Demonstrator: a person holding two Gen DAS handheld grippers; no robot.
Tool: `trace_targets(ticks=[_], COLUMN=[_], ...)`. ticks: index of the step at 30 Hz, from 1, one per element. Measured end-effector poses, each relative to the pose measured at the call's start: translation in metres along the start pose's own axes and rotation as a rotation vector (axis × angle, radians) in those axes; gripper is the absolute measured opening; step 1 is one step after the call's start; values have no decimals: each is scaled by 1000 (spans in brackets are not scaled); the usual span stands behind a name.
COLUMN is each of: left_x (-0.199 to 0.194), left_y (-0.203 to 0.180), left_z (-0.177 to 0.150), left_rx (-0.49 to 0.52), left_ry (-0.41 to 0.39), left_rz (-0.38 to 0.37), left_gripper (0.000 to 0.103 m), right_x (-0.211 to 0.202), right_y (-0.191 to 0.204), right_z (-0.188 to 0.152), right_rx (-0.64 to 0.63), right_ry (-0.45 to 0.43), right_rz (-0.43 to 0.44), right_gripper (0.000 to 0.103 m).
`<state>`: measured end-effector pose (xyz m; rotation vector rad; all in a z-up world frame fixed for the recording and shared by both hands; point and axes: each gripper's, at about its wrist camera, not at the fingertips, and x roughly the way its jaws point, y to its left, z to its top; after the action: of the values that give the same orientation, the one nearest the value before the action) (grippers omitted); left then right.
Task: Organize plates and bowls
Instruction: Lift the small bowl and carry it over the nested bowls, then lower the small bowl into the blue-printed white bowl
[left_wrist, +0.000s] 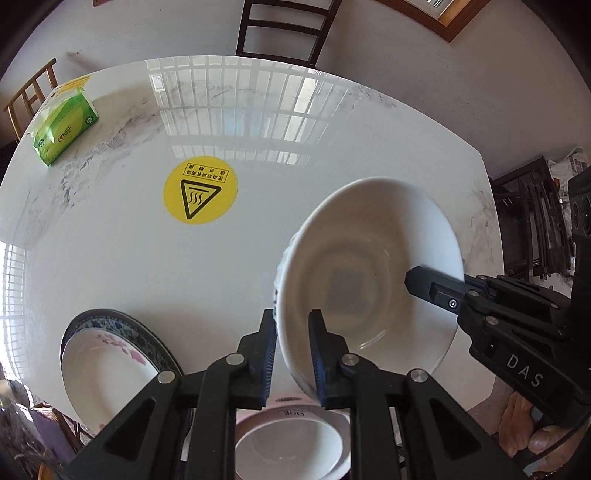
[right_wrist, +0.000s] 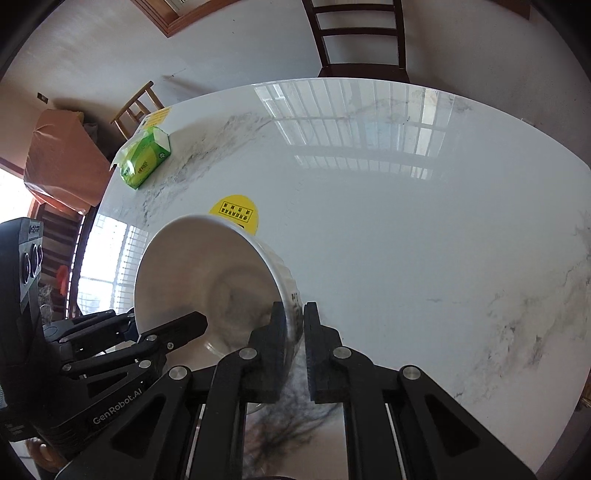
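A large white ribbed bowl (left_wrist: 373, 266) hangs tilted above the table, held by both grippers. My left gripper (left_wrist: 292, 325) is shut on its near rim, one finger inside and one outside. My right gripper (right_wrist: 294, 314) is shut on the opposite rim of the same bowl (right_wrist: 207, 269); it shows in the left wrist view (left_wrist: 436, 288) reaching in from the right. Below sit a smaller white bowl (left_wrist: 291, 446) and a white plate with pink flowers (left_wrist: 103, 365) stacked on a blue-patterned plate (left_wrist: 110, 317).
The white marble table (left_wrist: 110, 251) carries a yellow round heat-warning sticker (left_wrist: 200, 191) and a green tissue pack (left_wrist: 62, 125) at its far left. A dark wooden chair (left_wrist: 280, 29) stands behind the table. A dark shelf (left_wrist: 532, 221) stands right.
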<state>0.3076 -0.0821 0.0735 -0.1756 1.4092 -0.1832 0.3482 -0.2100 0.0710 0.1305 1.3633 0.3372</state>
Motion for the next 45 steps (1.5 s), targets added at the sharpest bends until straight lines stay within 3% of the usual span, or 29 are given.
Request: trace_targets(ticks=[9,19,27,45], left_x=[-28,-24,-14,15], left_y=[-8,-5,8,21], left_z=[-83,-144,-165,-174], left_rx=[35,70,55,47], left_ry=[24,54,79,102], left_rz=[13,48,51,84], left_gripper=[18,18,18,18], right_x=[-36,-45,-24,5], right_y=[29,56,66,74], right_z=[-97,-155,-183,-197], right_rx=[-41,-88,-91,-102], right_ry=[1,15,62,101], right_rz=[18,0,-4,-23], right_gripper=[11,11,11,11])
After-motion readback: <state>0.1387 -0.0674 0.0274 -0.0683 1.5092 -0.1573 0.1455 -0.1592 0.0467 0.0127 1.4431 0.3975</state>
